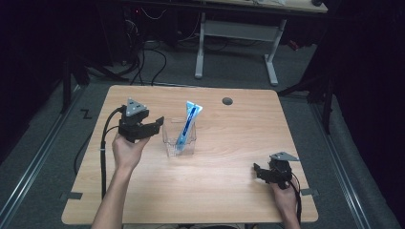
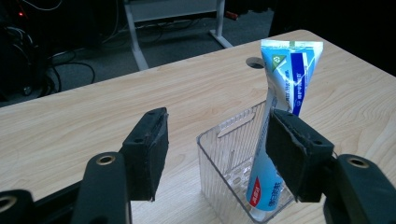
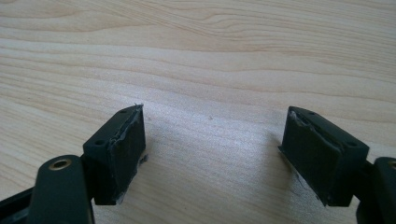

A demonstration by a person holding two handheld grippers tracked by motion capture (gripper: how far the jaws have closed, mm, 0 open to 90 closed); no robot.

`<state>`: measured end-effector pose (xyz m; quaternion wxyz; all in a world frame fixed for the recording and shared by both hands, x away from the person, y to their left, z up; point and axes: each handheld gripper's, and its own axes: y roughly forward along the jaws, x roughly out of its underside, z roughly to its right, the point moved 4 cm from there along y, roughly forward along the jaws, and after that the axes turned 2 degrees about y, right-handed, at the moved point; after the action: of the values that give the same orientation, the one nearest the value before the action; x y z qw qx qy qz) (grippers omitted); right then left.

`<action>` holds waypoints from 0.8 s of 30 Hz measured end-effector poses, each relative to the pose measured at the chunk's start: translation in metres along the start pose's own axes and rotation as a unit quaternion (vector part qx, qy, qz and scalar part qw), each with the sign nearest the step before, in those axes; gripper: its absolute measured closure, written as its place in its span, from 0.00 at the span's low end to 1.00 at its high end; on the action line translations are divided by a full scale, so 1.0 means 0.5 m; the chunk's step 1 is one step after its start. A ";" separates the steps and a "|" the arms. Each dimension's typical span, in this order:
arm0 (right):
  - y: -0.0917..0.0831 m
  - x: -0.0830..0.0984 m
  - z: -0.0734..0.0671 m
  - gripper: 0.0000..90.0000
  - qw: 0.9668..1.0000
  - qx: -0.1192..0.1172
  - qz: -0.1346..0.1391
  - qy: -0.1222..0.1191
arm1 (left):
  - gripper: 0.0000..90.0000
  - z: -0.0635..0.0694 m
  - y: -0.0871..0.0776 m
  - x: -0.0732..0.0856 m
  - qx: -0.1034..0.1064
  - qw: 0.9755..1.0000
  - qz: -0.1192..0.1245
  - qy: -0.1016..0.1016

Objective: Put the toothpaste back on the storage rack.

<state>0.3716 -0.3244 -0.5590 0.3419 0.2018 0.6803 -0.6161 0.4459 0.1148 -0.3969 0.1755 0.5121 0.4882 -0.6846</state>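
The toothpaste tube [image 1: 187, 126] already stands tilted in the clear container [image 1: 180, 140], just ahead of the left hand-held gripper [image 1: 160, 123], whose jaws stand apart and empty. The right hand-held gripper [image 1: 258, 171] rests spread on the bench [image 1: 219, 191], well apart. Little seems left.

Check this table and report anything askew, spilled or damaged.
Nothing is spilled. The toothpaste tube stands cap-down in the clear plastic holder, leaning against its wall rather than upright. The right gripper's pads look frayed along their edges.
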 end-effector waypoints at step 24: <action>0.000 0.000 0.000 0.24 1.000 0.000 0.000 0.000 | 0.44 -0.037 -0.037 0.033 -0.021 0.999 0.003 -0.024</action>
<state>0.3716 -0.3244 -0.5591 0.3421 0.2018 0.6802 -0.6161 0.4352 0.1431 -0.4020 0.1998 0.4930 0.4969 -0.6856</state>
